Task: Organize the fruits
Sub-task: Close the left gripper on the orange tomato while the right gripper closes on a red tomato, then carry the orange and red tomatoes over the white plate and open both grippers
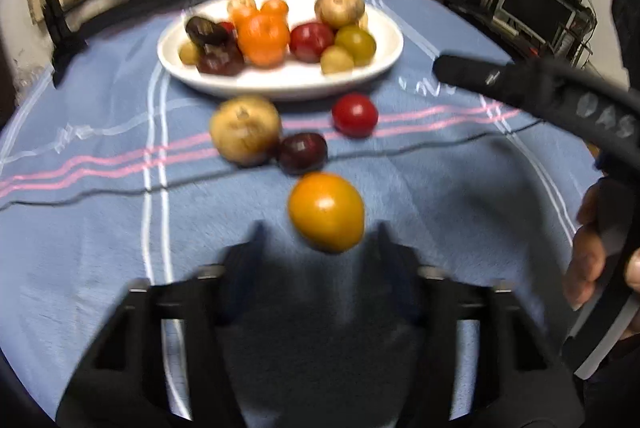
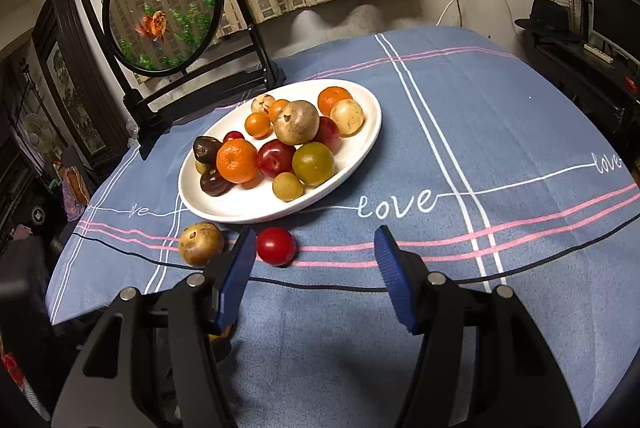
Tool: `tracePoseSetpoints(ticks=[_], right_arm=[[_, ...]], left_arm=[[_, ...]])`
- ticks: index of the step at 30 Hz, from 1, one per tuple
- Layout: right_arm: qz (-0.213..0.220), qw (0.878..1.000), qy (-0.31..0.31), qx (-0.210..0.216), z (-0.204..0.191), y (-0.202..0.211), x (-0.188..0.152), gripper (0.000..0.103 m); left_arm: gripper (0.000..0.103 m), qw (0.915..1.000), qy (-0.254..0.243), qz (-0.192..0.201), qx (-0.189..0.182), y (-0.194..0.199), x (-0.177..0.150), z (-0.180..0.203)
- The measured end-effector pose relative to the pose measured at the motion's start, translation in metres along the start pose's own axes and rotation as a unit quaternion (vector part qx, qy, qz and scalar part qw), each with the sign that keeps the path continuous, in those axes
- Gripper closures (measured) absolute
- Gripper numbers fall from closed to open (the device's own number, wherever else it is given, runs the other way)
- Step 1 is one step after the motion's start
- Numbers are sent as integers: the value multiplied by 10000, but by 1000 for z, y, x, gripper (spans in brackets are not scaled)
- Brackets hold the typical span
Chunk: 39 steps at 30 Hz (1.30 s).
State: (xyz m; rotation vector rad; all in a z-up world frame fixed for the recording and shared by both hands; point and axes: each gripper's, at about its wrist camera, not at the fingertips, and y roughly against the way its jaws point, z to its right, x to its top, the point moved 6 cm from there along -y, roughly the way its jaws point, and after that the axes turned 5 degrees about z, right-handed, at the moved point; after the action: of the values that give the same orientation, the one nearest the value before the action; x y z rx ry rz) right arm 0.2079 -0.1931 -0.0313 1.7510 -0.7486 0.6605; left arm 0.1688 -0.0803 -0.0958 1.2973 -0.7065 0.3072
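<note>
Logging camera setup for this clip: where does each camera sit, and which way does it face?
Left wrist: on the left gripper, angled down at the orange-yellow fruit just ahead of its open, blurred fingers; the right gripper and the hand holding it show at right.
Right wrist: on the right gripper, angled down over the blue tablecloth; only its open fingers show.
Shared: white plate of fruit, red fruit, tan fruit.

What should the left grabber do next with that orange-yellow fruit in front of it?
Probably ease the left gripper forward so its jaws reach around the orange-yellow fruit, then close. The fruit lies on the cloth just ahead of the fingertips, not yet gripped, while most fruit already sits on the white plate.
</note>
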Motion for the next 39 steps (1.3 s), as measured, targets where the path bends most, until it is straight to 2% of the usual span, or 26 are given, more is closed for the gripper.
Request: tracePoseSetpoints(ticks=[2, 9, 12, 18, 22, 24, 28, 29, 33, 39], right_arm=[[-45, 10000, 28, 7, -2, -2, -1, 42], [-451, 9973, 586, 27, -20, -17, -15, 42], [-657, 9937, 905, -82, -28, -26, -23, 42], [-935, 9813, 1612, -483, -39, -51, -28, 42], [-1023, 9793, 1667, -520, -44, -70, -24, 45], [-1074, 9787, 1667, -526, -45, -78, -23, 55], [-1077, 9816, 1528, -389, -51, -90, -23, 65], [-1053, 9823, 1510, -347, -53, -90, -23, 72], [-1016, 9837, 1465, -248, -55, -84, -24, 72], [-885, 9883, 1232, -126, -45, -63, -25, 72]], left_arm=[[67, 9999, -41, 79, -66, 2, 0, 0], [68, 9999, -42, 106, -121, 8, -1, -10], [72, 9997, 21, 161, -196, 13, 2, -17], [73, 9989, 207, 176, -375, 14, 2, -24], [72, 9988, 211, 161, -405, 12, 0, -24], [70, 9988, 218, 167, -406, 11, 0, -24], [69, 9986, 264, 159, -425, 11, 0, -26], [68, 9986, 270, 153, -423, 10, 0, -26], [67, 9988, 265, 143, -375, 9, -1, -26], [56, 9991, 268, 110, -297, 6, 0, -23]])
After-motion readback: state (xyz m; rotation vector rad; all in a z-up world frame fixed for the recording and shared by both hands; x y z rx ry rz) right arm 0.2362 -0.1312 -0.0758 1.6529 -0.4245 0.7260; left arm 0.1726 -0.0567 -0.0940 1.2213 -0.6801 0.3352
